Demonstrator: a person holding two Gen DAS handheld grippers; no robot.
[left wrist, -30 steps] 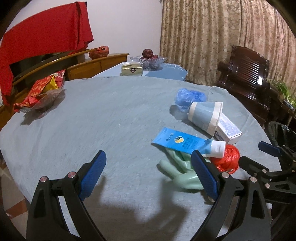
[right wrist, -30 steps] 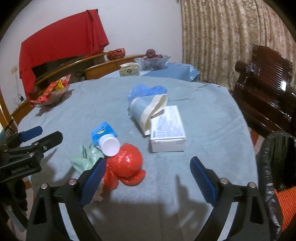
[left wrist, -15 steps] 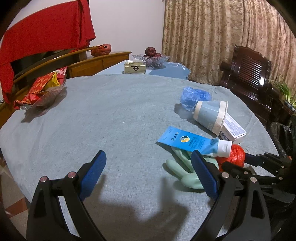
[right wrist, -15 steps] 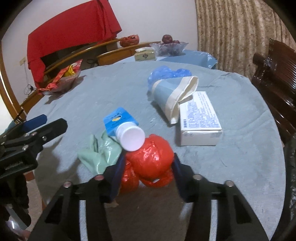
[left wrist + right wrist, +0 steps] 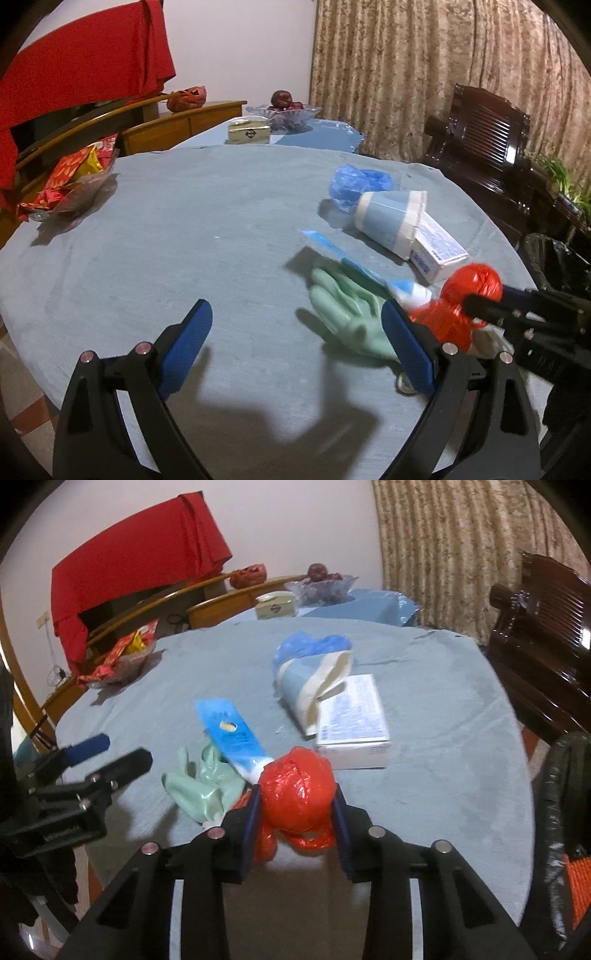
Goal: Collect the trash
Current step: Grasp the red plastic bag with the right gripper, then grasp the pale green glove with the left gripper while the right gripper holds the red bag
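My right gripper (image 5: pixel 297 812) is shut on a crumpled red plastic bag (image 5: pixel 297 794) and holds it just above the table's near edge; the bag also shows in the left wrist view (image 5: pixel 465 299). A blue tube (image 5: pixel 231 731), a green rubber glove (image 5: pixel 203 786), a blue-and-white paper cup (image 5: pixel 310 683), a white box (image 5: pixel 354 723) and a blue plastic bag (image 5: pixel 306 646) lie on the grey tablecloth (image 5: pixel 443 701). My left gripper (image 5: pixel 295 343) is open and empty, left of the glove (image 5: pixel 347 314).
A black trash bag (image 5: pixel 561 812) hangs at the table's right edge. A bowl of red snack packets (image 5: pixel 70 181) sits far left. A tissue box (image 5: pixel 249 133) and fruit bowl (image 5: pixel 284 109) stand behind. A dark wooden chair (image 5: pixel 487 147) is at the right.
My right gripper moved in, closed on the red bag and lifted it slightly. The blue tube rolled onto its edge beside the glove. My left gripper stayed open and barely moved.
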